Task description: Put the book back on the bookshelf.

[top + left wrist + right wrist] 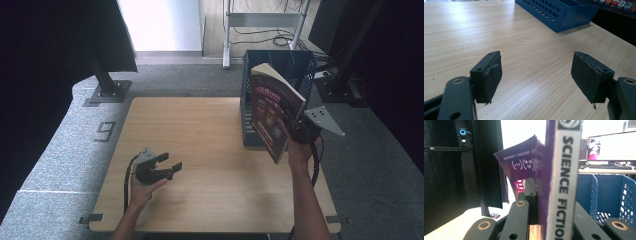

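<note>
Right gripper: the right gripper point(296, 131) is clamped on the lower edge of a book, its 2 jaws pressed against the 2 sides of it; the right gripper view shows the jaws tight on the volume beside the spine.
Book: the book point(274, 112) is purple-covered, held up off the table and tilted, its top leaning away from the person toward the blue bin; in the right gripper view its white spine point(564, 182) reads "SCIENCE FICTIO" and a loose cover page curls away on the left.
Blue bin: the blue bin point(300, 62) is a perforated plastic file holder standing at the far right part of the table, directly behind the book; whether book and bin touch cannot be told.
Left gripper: the left gripper point(169, 167) has its 2 jaws spread wide with nothing between them, held low over the near left part of the table, well apart from the book.
Table: the table point(200, 130) has a light wood top; the left gripper view shows bare wood point(534, 50) between the open pads point(492, 76) and a corner of the bin beyond.
</note>
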The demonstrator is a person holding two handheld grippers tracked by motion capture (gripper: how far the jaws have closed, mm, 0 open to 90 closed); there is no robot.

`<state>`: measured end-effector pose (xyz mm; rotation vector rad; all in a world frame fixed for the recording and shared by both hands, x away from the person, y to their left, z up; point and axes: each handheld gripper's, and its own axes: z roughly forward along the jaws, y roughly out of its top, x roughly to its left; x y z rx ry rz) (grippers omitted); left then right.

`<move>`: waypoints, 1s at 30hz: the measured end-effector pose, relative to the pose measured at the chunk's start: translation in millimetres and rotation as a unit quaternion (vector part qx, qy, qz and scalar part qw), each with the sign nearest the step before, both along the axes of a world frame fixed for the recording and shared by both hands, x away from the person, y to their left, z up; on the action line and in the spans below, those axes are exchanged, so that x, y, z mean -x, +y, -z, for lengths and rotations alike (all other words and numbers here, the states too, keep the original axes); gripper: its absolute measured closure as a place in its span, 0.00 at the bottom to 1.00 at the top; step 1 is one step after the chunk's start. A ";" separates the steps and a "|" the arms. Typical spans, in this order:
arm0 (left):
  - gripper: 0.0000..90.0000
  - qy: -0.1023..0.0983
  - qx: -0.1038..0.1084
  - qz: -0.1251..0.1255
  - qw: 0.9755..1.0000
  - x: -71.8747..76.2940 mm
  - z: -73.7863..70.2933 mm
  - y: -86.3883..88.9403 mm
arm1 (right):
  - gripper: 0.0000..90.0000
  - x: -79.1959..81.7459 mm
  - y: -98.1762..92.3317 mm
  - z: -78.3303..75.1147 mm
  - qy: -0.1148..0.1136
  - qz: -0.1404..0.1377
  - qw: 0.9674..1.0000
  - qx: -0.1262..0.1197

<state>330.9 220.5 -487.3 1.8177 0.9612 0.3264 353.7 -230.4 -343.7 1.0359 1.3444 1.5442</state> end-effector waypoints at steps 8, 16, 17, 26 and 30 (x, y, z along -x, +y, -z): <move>0.27 0.000 -0.001 0.001 1.000 0.4 -0.2 -0.2 | 0.91 -7.6 -0.2 2.8 0.005 0.007 1.000 -0.007; 0.27 0.001 -0.001 0.001 1.000 0.1 0.1 -0.4 | 0.91 -16.1 0.8 3.5 0.005 0.017 1.000 -0.007; 0.27 0.001 -0.001 0.001 1.000 0.1 0.0 -0.2 | 0.91 -17.4 1.5 3.3 0.005 0.016 1.000 -0.007; 0.27 -0.001 0.008 -0.004 1.000 0.2 -2.6 3.9 | 0.91 -32.8 10.6 2.4 0.007 0.022 1.000 -0.006; 0.27 0.000 0.010 -0.005 1.000 0.0 -2.5 5.5 | 0.91 -39.9 14.0 3.0 0.008 0.028 1.000 -0.009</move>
